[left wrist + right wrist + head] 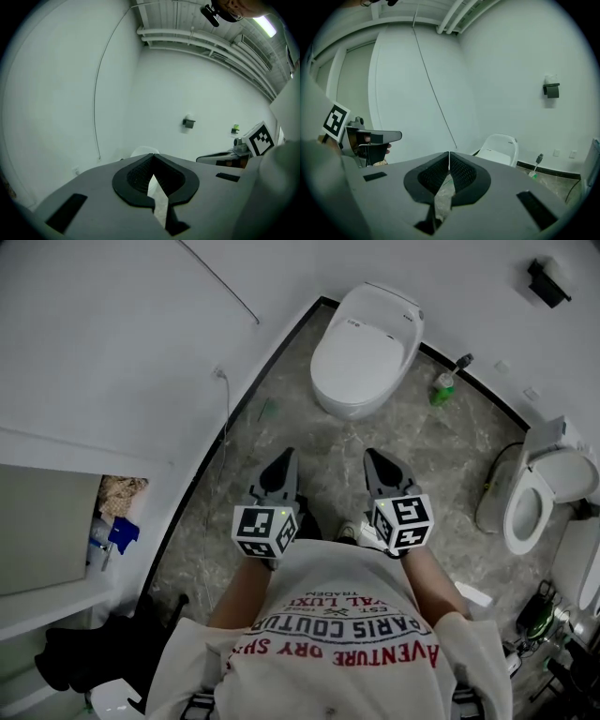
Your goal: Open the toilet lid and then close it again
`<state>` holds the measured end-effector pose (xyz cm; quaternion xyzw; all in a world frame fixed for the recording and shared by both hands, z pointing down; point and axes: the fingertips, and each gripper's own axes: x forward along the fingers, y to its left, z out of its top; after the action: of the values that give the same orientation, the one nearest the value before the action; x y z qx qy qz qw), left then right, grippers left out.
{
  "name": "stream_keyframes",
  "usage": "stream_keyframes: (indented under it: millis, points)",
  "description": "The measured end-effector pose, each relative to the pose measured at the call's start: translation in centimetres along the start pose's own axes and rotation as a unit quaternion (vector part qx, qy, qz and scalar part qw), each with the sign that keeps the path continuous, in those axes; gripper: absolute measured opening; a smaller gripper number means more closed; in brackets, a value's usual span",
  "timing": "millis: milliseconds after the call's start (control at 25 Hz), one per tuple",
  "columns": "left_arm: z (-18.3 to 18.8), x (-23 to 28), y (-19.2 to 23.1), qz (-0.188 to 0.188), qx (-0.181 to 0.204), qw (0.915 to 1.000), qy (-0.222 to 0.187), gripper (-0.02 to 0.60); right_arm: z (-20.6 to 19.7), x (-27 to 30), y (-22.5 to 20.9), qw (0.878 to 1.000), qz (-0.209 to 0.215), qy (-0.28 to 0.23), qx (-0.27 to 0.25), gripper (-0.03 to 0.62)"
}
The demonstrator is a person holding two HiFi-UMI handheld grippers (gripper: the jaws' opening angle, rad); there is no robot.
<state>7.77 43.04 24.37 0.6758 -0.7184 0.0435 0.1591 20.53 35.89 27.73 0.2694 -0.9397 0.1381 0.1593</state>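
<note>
The toilet (345,407) stands at the upper centre of the head view, near the wall. Its lid (366,338) lies flat and shut, so opening appears not yet begun and this looks like the approach. The left tool (284,458) and the right tool (373,457) point toward it from mid-frame, well apart from it, each with jaws pressed together on nothing. Next, I judge, a tool tip must reach the lid's front edge and slip under its rim to lift it.

Open floor (330,454) before toilet (366,348) (bottle (442,390) beside)
</note>
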Motion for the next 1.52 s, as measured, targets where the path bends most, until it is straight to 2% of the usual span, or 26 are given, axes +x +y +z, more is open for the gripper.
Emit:
stream_keyframes:
  millis: [120,360,640,880,1040,1240,1520]
  points:
    - [1.1,4.3,2.0,-0.021,-0.01,0.9997,0.002,0.008,0.2,3.7,-1.7,1.0,-0.013,0.012,0.015,0.016]
    - [2.9,14.1,8.5,-0.085,0.011,0.9961,0.022,0.008,1.9,13.4,-4.4,0.997,-0.064,0.015,0.038,0.015]
    - [4.3,25.1,16.1,-0.172,0.034,0.9824,0.063,0.008,4.6,23.7,-7.0,0.988,-0.134,0.017,0.079,0.015]
    - [4.2,32.6,19.5,-0.226,0.048,0.9689,0.088,0.008,4.6,30.2,-9.5,0.98,-0.171,0.027,0.099,0.015]
    - [1.6,36.3,20.3,-0.244,0.049,0.9618,0.115,0.008,3.7,33.3,-11.2,0.978,-0.179,0.028,0.104,0.015]
    - [-4.0,39.5,19.9,-0.273,0.048,0.9504,0.142,0.008,0.2,36.6,-13.8,0.98,-0.172,0.036,0.091,0.015]
    - [-10.5,44.5,20.1,-0.275,0.042,0.9515,0.132,0.008,-5.9,39.8,-17.8,0.978,-0.178,0.041,0.1,0.015]
